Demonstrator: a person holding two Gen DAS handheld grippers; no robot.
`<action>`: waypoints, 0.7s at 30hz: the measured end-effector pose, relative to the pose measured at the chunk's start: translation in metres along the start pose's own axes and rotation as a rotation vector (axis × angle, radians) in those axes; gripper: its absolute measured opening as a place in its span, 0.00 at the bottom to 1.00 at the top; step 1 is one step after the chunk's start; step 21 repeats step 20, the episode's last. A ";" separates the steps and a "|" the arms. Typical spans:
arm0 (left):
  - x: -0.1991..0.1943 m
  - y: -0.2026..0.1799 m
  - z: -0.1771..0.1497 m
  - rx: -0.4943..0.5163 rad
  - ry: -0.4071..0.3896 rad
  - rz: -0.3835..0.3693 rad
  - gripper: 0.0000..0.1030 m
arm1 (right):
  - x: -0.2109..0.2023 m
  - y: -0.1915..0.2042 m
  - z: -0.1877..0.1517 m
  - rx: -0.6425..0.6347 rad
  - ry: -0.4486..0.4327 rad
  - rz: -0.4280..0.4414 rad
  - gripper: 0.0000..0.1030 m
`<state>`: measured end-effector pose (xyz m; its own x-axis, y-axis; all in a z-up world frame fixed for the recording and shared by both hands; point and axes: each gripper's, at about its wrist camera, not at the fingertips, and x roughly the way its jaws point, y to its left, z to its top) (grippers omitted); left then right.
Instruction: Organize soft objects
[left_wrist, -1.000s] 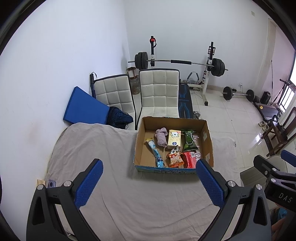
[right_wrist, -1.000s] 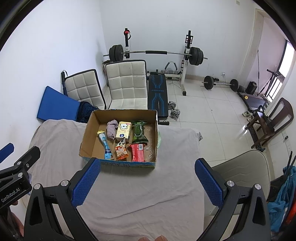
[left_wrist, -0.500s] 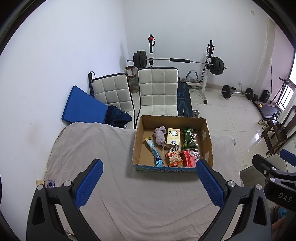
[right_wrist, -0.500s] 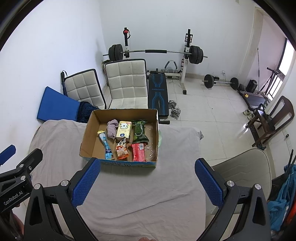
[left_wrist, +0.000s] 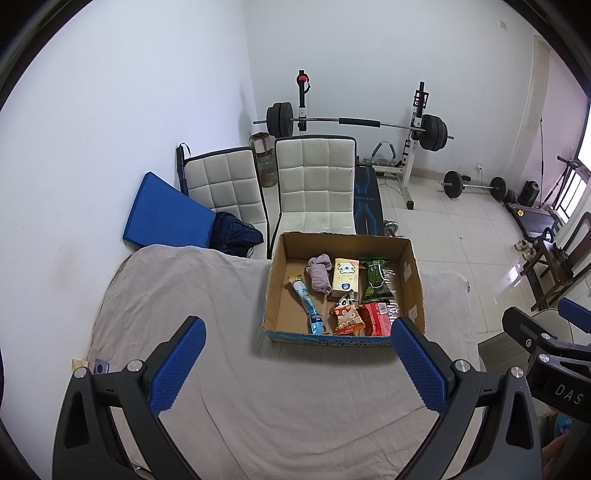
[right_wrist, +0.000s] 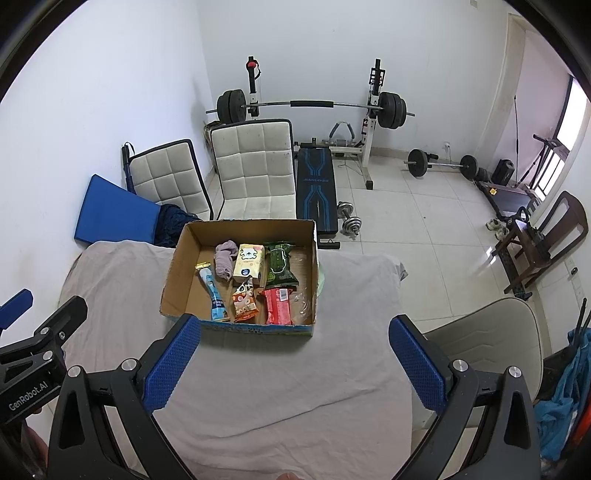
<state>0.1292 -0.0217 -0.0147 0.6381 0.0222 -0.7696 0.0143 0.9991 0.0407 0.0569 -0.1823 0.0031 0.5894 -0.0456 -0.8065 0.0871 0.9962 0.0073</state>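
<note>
An open cardboard box (left_wrist: 413, 280) (right_wrist: 177, 280) stands on the grey-clothed table (left_wrist: 184, 295) (right_wrist: 280, 384). In it lie a rolled grey sock (left_wrist: 319, 275) (right_wrist: 224, 256), a cream tissue pack (left_wrist: 345, 277) (right_wrist: 249, 261), a green packet (left_wrist: 376, 282) (right_wrist: 279, 265), a blue tube (left_wrist: 308, 306) (right_wrist: 213, 293), an orange snack bag (left_wrist: 346, 315) (right_wrist: 243, 301) and a red packet (left_wrist: 376, 318) (right_wrist: 277, 306). My left gripper (left_wrist: 295, 363) and right gripper (right_wrist: 295, 363) are open and empty, held above the table in front of the box.
Two white padded chairs (left_wrist: 314, 184) (right_wrist: 255, 173) and a blue mat (left_wrist: 162, 218) stand behind the table. A barbell rack (left_wrist: 358, 122) and weight bench (right_wrist: 316, 188) are further back. A beige chair (right_wrist: 491, 332) is right of the table.
Both grippers have pulled slightly back and up, so the box appears a little farther. Nothing was grasped or released.
</note>
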 end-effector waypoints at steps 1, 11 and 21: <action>0.000 0.000 0.000 0.000 -0.002 0.001 1.00 | 0.000 0.001 0.001 -0.003 0.000 0.000 1.00; 0.000 -0.003 0.001 0.002 0.001 0.000 1.00 | 0.001 0.000 0.004 -0.004 0.000 0.006 1.00; 0.000 -0.004 0.002 0.004 -0.001 0.000 1.00 | 0.000 0.000 0.005 -0.004 -0.001 0.004 1.00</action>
